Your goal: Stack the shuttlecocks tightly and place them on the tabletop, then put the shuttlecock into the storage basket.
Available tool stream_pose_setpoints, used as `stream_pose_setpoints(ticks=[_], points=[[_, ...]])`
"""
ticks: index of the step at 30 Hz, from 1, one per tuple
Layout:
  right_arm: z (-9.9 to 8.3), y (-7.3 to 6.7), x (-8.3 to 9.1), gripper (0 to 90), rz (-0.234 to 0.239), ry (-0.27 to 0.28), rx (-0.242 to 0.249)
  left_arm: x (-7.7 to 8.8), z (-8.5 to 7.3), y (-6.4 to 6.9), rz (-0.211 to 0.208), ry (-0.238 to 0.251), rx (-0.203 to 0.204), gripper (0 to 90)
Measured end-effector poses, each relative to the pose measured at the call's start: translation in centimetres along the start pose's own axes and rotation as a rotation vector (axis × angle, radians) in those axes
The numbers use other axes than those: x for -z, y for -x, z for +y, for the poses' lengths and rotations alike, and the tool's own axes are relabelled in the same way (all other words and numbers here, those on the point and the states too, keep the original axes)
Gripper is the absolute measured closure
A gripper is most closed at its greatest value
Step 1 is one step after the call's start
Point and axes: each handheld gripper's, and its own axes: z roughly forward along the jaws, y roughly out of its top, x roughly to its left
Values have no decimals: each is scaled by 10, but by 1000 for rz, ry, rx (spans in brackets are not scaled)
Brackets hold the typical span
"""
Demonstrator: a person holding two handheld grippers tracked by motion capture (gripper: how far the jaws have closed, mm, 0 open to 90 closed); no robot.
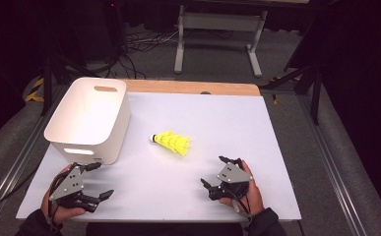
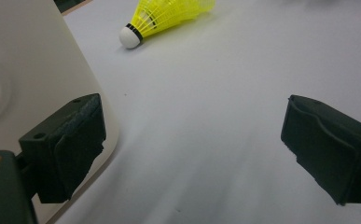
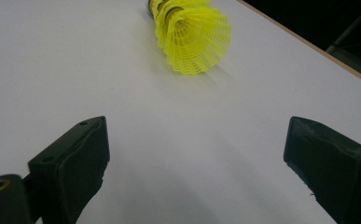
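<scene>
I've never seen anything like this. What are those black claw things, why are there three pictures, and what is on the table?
Nothing here is a robot: a person holds a hand-worked two-jaw tool in each hand. The high view looks down on the white table, with the left tool and the right tool at its near edge. The other two pictures come from small cameras riding on each tool, looking out between its black jaws. Both tools are open and hold nothing. On the table lie a yellow shuttlecock, on its side with its white tip toward the bin, and a white plastic bin with handle slots, close beside the left tool.
</scene>
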Motion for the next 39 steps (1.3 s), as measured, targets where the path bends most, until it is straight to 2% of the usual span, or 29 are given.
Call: stream_pose_setpoints(ticks=[15, 19, 21, 26, 32, 37, 39], points=[[3, -2, -3, 79, 15, 5, -9, 2, 0, 2, 4, -2, -2, 72], [5, 0, -3, 76, 17, 8, -40, 2, 1, 3, 6, -1, -7, 72], [5, 1, -4, 79, 33, 6, -62, 3, 1, 2, 8, 0, -2, 72], [9, 4, -11, 83, 63, -12, -78, 3, -1, 1, 8, -6, 5, 72], [16, 4, -20, 86, 104, -11, -98, 2, 1, 4, 5, -10, -12, 72], [26, 4, -32, 84, 129, -19, -96, 2, 1, 3, 6, -12, -16, 71], [31, 4, -39, 102, 142, -16, -109, 2, 1, 4, 6, -13, -17, 71]])
